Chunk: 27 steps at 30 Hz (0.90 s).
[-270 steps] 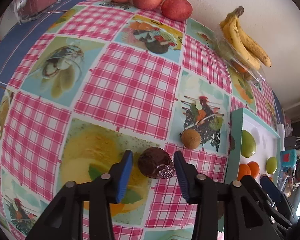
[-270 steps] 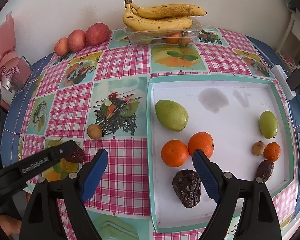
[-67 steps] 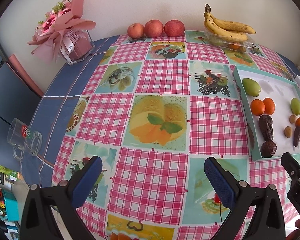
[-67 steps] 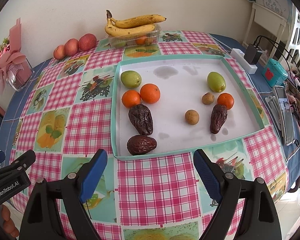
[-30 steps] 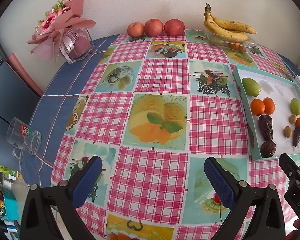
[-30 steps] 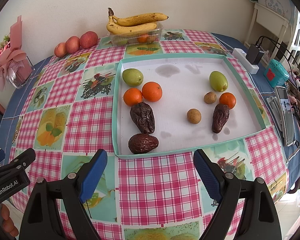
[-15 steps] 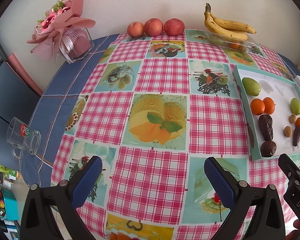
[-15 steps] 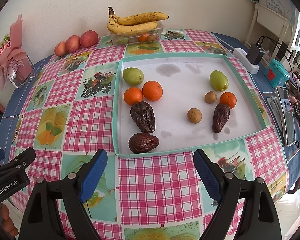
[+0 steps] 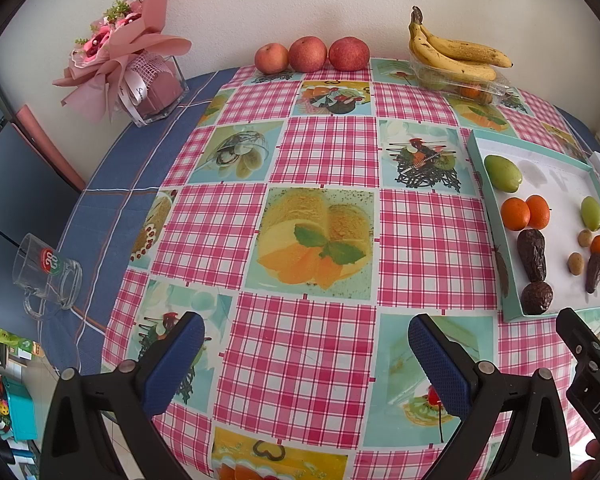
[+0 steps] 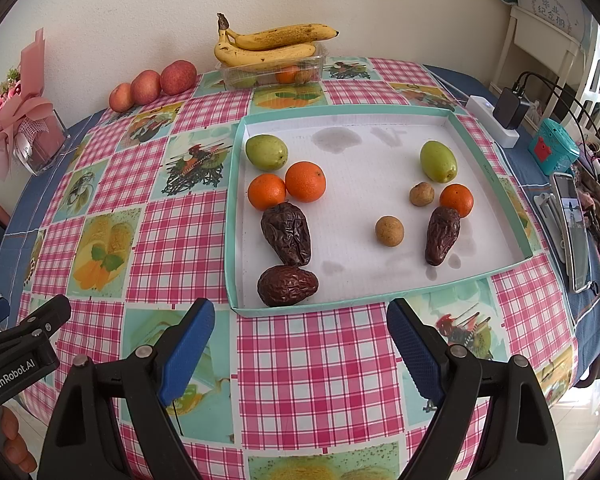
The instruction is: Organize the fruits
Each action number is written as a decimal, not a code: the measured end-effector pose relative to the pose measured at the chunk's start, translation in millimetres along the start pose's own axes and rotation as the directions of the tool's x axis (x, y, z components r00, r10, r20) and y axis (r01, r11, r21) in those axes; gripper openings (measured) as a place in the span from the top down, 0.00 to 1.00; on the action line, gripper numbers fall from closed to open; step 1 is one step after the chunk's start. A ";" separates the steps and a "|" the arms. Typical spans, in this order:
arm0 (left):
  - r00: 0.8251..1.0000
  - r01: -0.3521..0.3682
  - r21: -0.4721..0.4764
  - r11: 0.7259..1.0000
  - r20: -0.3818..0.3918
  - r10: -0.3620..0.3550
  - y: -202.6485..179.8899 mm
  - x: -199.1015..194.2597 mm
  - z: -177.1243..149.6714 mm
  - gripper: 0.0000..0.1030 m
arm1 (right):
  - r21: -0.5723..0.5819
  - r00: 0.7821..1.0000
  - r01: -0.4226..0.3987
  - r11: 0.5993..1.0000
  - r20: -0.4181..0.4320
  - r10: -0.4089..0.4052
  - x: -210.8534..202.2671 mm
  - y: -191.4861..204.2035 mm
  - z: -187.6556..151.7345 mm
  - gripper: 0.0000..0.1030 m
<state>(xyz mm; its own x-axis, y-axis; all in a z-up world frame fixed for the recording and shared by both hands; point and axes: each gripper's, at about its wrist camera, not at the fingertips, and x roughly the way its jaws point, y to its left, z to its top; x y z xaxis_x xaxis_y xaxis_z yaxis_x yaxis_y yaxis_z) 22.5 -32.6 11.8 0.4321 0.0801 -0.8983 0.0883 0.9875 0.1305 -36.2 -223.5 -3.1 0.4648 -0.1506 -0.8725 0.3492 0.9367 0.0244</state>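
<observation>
step: both tools are back from the fruit, so I judge the sorting nearly finished; check groups before reaching | right gripper (image 10: 296,344): wide apart, empty, touches nothing | left gripper (image 9: 300,354): released, empty | fruits: in tray (image 10: 236,216) just ahead of right gripper, dates (image 10: 286,234) nearest

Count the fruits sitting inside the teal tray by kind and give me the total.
Green fruits: 2
Oranges: 3
Dark wrinkled dates: 3
Small tan round fruits: 2
Total in the tray: 10
</observation>
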 end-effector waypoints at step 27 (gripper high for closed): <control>1.000 0.004 0.002 1.000 0.000 -0.004 1.0 0.6 -1.5 0.00 | -0.003 1.000 0.001 1.000 -0.004 -0.001 0.8 1.4 0.2 0.14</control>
<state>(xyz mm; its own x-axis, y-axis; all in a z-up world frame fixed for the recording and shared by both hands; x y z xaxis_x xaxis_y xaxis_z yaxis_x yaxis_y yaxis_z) 21.5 -31.4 10.7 0.4314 0.0757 -0.8990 0.0921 0.9876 0.1274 -35.1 -222.4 -3.6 0.4615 -0.1503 -0.8743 0.3470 0.9376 0.0220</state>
